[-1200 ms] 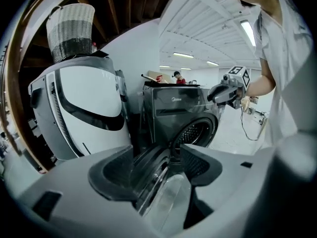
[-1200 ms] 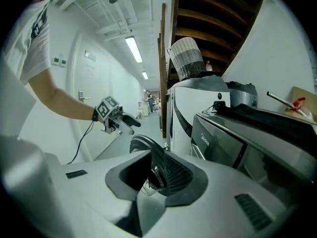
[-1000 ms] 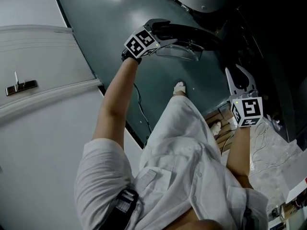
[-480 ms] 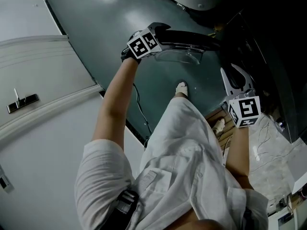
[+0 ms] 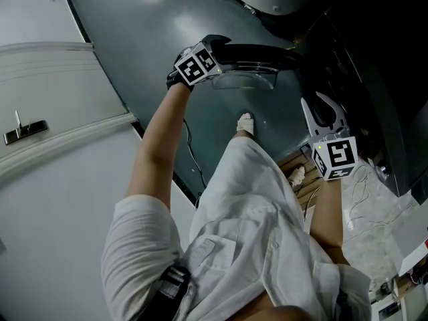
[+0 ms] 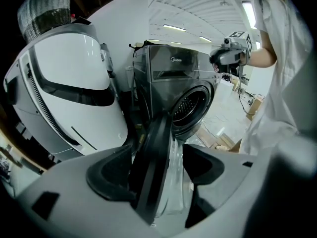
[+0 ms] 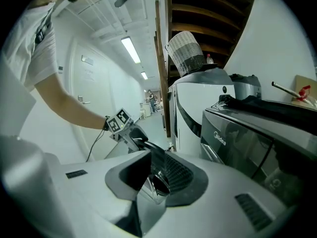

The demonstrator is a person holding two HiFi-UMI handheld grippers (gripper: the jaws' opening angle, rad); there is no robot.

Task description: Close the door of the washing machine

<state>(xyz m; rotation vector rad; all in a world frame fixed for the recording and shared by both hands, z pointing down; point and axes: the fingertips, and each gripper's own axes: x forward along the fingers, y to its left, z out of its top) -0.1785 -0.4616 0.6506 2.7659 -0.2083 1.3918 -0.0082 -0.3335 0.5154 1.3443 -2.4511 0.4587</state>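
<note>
The washing machine's (image 6: 184, 86) round door (image 5: 262, 51) stands swung out, a black rim around a clear glass bowl (image 5: 245, 79). My left gripper (image 5: 214, 45) reaches down over the door's outer edge. In the left gripper view the black rim (image 6: 154, 155) runs up between the wide-set jaws of the left gripper (image 6: 163, 168), with glass showing beside the right jaw. The drum opening (image 6: 192, 103) gapes beyond. My right gripper (image 5: 323, 112) hangs free near the machine's front, its two white fingers apart and nothing between them. The right gripper view shows the right gripper (image 7: 153, 175), and beyond it the left gripper (image 7: 130, 133) on the door.
A large white appliance (image 6: 69, 83) with a foil duct (image 6: 44, 9) stands left of the washer. A white door with a handle (image 5: 23, 129) is at the left. A cable (image 5: 190, 146) runs over the dark floor. The person's feet (image 5: 246, 120) are below the door.
My left gripper has sunk a little over the door's rim and tilted further down. The door and my right gripper stay about where they were.
</note>
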